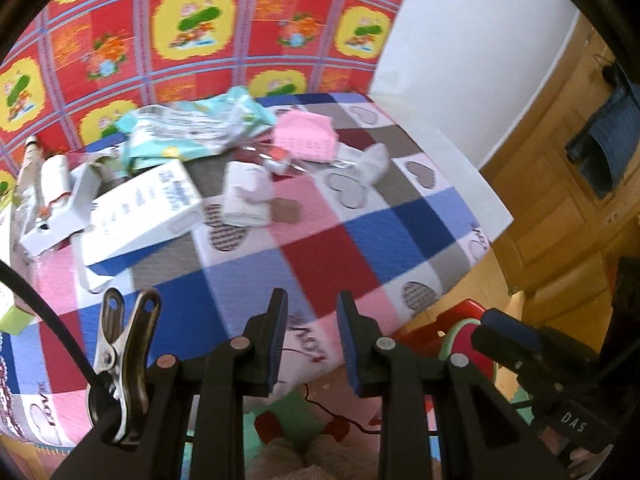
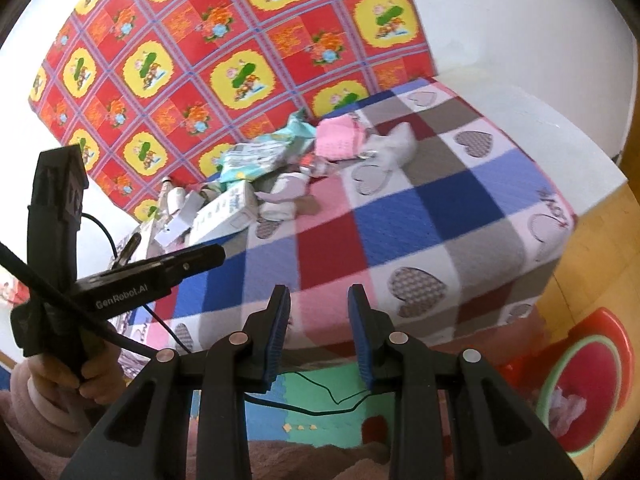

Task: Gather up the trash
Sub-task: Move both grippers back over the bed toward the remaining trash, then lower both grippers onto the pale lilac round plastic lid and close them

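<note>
- The trash pile (image 1: 192, 168) lies at the far end of the checked blanket (image 1: 320, 248), against the red-and-yellow patterned mat (image 1: 192, 28) that stands behind it; both views are blurred, so small pieces cannot be told apart.
- In the pile, one white carton (image 1: 140, 216) with a blue edge lies nearest, a pale green wrapper (image 1: 200, 128) is behind it, a pink folded piece (image 1: 306, 136) is to the wrapper's right, and crumpled white tissue (image 1: 248, 196) sits between carton and pink piece.
- More white scraps at the pile's left side are cut off by the lens rim.
- The left gripper (image 1: 312, 336) hangs over the blanket's near edge, well short of the pile, fingers apart with nothing between them.
- The right gripper (image 2: 318, 332) is likewise short of the pile, fingers apart and empty.
- A metal clip (image 1: 120, 344) sits beside the left gripper's fingers.
- One watermelon-patterned bin (image 2: 580, 384) stands on the floor beyond the blanket's near right corner, with something pale inside.
</note>
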A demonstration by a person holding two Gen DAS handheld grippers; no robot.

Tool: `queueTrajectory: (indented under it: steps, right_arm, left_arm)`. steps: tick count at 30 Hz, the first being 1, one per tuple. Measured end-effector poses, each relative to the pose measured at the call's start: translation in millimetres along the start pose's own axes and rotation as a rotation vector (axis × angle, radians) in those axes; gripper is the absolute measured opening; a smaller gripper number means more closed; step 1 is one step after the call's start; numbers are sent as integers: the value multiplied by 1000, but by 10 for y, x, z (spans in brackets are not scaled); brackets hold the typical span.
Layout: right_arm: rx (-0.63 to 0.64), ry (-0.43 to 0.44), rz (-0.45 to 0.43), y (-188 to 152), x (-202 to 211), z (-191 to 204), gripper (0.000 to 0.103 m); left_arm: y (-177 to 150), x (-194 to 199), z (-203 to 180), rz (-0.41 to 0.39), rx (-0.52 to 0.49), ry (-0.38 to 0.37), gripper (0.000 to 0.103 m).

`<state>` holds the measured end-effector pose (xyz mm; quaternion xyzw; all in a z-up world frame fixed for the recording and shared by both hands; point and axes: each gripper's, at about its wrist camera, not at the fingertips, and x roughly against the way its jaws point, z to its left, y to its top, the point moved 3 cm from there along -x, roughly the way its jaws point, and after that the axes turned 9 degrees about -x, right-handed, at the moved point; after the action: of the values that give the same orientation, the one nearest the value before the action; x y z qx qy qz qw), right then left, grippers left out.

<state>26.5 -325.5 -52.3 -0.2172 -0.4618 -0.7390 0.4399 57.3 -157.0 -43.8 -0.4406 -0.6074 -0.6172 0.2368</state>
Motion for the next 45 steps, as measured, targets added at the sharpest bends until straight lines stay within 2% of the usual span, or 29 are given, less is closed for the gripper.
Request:
queueTrajectory:
  steps: [8,20,35,39,45]
  right_arm:
    - [50,0,9,118,-211,302,31]
    - [132,16,92,367,-731,402,34]
    - [266,77,231,766,-1469,222,34]
    - [311,88,278,807,-1624,171,34]
    - [398,137,326,855,-1770,182,34]
  left_arm:
    - [-46,59,424,-8,28,26,26]
    - [-70,57,792,-11,107,55,27]
    - [181,-282,868,41,236,130,30]
    - [253,-362,833,46,269,156,34]
    - [321,-490,760,63,311,195,35]
